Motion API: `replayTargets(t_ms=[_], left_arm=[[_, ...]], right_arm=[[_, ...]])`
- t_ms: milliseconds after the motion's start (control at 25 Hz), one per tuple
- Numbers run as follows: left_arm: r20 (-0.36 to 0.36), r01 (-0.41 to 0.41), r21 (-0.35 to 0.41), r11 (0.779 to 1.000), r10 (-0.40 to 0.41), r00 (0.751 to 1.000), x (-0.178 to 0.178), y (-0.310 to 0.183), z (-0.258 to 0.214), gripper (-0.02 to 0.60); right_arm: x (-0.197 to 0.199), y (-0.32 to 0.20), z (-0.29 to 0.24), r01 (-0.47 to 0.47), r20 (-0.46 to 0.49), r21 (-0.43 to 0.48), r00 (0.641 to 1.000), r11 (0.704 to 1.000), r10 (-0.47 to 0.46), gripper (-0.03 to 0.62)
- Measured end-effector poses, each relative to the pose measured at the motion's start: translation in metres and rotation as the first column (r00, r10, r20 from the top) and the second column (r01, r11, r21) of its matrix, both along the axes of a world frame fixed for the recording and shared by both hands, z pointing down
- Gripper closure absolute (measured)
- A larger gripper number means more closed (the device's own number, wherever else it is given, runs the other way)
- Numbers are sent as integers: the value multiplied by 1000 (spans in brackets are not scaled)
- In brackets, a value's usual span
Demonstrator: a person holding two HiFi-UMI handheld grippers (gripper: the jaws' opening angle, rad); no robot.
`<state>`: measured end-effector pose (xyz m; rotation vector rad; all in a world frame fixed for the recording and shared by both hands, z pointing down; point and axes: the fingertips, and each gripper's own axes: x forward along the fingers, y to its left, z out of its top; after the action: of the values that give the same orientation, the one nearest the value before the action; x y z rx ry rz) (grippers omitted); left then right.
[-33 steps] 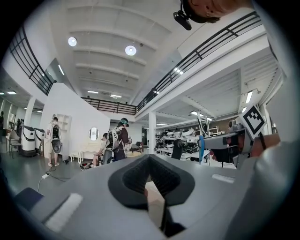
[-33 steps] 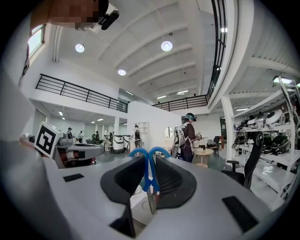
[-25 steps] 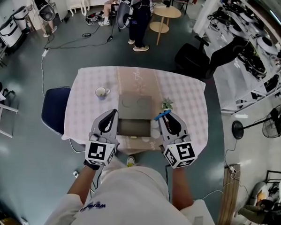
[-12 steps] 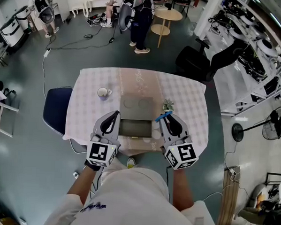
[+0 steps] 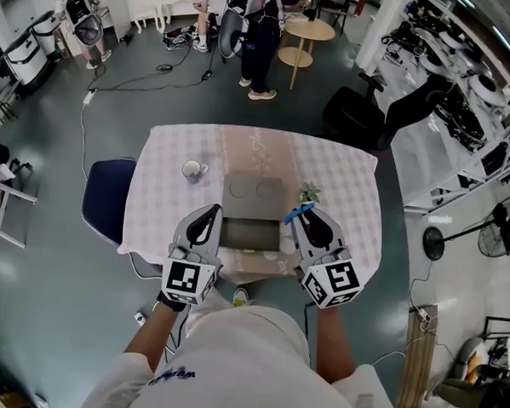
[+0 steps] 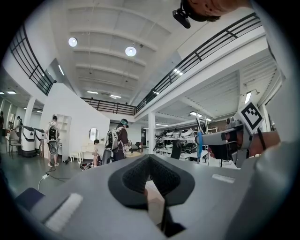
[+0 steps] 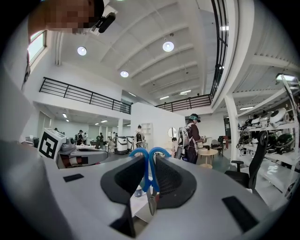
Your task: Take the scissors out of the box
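The blue-handled scissors (image 7: 149, 161) are held in my right gripper (image 7: 149, 183), shut on them just below the handles. The handle loops stand up and the blades point down. In the head view the scissors (image 5: 297, 210) hang at the right edge of the open cardboard box (image 5: 248, 233), just above the table, with my right gripper (image 5: 302, 215) behind them. My left gripper (image 5: 210, 211) hovers by the box's left edge, shut with nothing in it; its jaws meet in the left gripper view (image 6: 150, 164). That view also shows the right gripper (image 6: 225, 140) holding the scissors (image 6: 199, 140).
The box's lid flap (image 5: 254, 190) lies open toward the far side. A white cup (image 5: 191, 169) stands at the left on the checked tablecloth (image 5: 342, 174) and a small plant (image 5: 308, 192) right of the lid. A blue chair (image 5: 106, 200) is at the table's left.
Both grippers stay where they were, the right one still holding the scissors. Only the head view has shifted a little.
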<state>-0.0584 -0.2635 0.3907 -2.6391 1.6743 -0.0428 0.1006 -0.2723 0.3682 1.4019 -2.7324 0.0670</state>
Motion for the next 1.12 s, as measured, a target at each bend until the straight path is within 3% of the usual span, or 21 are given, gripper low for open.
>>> replayTargets(t_ms=[400,1120], left_arm=[[-17,40,5,999,-40,999,-13,1,2,580],[-6,38,-24,999,-38,999,-11,-4,11,580]], right_arm=[[-1,-2,3,-1,13,-10,1000,1000,2,519],[-3,-10,4,11,4,-15,1000,1000,-11,519]])
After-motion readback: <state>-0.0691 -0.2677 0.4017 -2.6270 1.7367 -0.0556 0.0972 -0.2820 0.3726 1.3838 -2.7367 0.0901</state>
